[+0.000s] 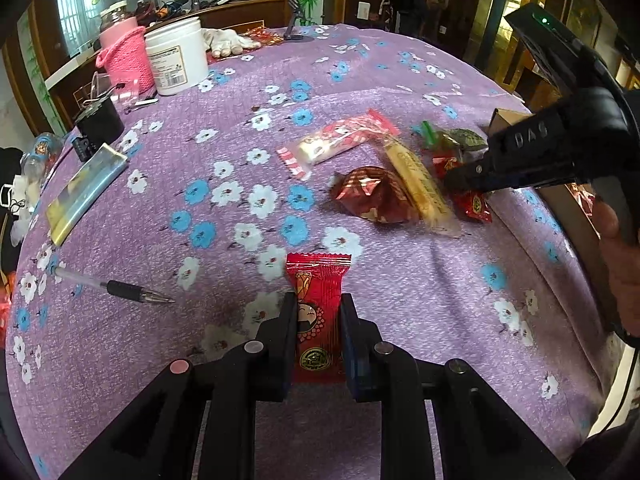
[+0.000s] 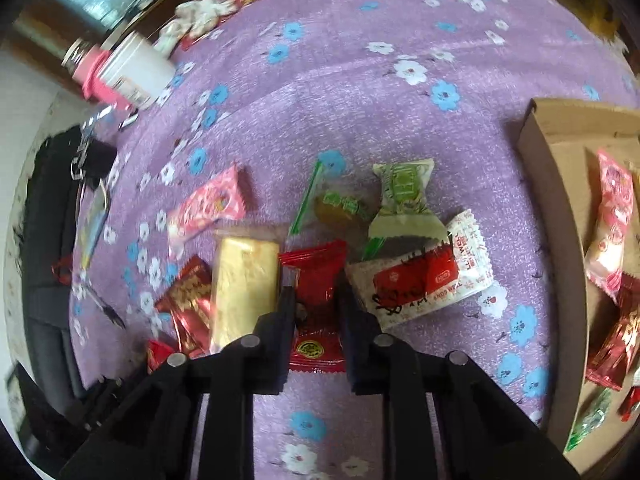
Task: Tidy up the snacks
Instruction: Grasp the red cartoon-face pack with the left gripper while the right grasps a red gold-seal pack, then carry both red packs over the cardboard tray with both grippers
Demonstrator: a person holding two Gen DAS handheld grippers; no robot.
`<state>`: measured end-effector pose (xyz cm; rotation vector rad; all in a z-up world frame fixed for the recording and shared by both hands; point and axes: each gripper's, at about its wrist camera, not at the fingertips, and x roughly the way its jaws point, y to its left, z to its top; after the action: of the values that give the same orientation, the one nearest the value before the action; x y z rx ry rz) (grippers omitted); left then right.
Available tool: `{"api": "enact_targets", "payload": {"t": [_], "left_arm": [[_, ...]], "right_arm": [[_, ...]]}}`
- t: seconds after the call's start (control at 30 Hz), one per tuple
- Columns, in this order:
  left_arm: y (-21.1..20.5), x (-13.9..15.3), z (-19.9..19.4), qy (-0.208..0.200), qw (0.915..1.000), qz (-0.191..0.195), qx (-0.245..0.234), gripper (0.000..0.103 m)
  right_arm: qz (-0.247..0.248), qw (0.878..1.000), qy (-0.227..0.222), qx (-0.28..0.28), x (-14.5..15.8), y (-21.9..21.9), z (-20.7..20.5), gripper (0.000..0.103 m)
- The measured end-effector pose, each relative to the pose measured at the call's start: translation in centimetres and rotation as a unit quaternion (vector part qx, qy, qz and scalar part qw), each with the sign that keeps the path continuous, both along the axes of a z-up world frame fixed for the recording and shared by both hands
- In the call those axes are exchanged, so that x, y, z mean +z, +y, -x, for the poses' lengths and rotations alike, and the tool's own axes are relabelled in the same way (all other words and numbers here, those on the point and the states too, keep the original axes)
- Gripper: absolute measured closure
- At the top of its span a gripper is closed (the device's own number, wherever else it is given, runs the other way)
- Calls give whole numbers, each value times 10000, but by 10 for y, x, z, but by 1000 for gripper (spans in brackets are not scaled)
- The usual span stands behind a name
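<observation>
My left gripper (image 1: 319, 298) is shut on a red snack packet (image 1: 318, 276), held just above the purple flowered cloth (image 1: 240, 140). Over the snack pile on the right, my right gripper (image 2: 316, 284) points steeply down, its pads pressed on a second red packet (image 2: 316, 344). Around that one lie a yellow bar (image 2: 244, 284), a pink packet (image 2: 208, 208), a dark red foil packet (image 2: 188, 300), a green candy (image 2: 404, 196) and a white-and-red packet (image 2: 424, 280). The left wrist view shows the right gripper (image 1: 454, 182) from the side, a hand behind it.
A cardboard box (image 2: 560, 184) with several snacks inside stands at the right of the pile. At the far left are a white jar (image 1: 176, 56), a pink knitted holder (image 1: 124, 56) and a black clip (image 1: 100, 124). A pen (image 1: 120, 290) lies on the near left.
</observation>
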<state>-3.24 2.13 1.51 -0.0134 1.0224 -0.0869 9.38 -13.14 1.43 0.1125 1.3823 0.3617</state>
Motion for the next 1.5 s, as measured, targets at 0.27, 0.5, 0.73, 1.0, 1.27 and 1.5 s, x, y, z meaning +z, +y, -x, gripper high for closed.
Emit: {"api": "enact_targets", "payload": {"t": [0.27, 0.5, 0.73, 1.0, 1.27, 1.5], "left_arm": [[-18, 3, 9, -11, 9997, 181, -147, 84], [-43, 12, 12, -104, 9992, 141, -364, 84], [-60, 26, 11, -203, 9987, 195, -415, 84], [-87, 41, 9, -278, 9974, 312, -580, 84], [-134, 57, 7, -398, 9942, 225, -978, 84], [-183, 67, 4, -454, 9883, 159, -1445, 84]], "right_arm": [[-263, 9994, -75, 218, 14, -15, 48, 86], [-506, 9986, -36, 168, 23, -34, 79, 86], [-668, 9977, -104, -90, 36, -68, 87, 86], [-801, 9961, -200, -314, 46, -103, 91, 86], [-894, 9938, -312, -581, 56, -147, 95, 86], [-933, 9899, -382, -999, 59, -197, 99, 86]]}}
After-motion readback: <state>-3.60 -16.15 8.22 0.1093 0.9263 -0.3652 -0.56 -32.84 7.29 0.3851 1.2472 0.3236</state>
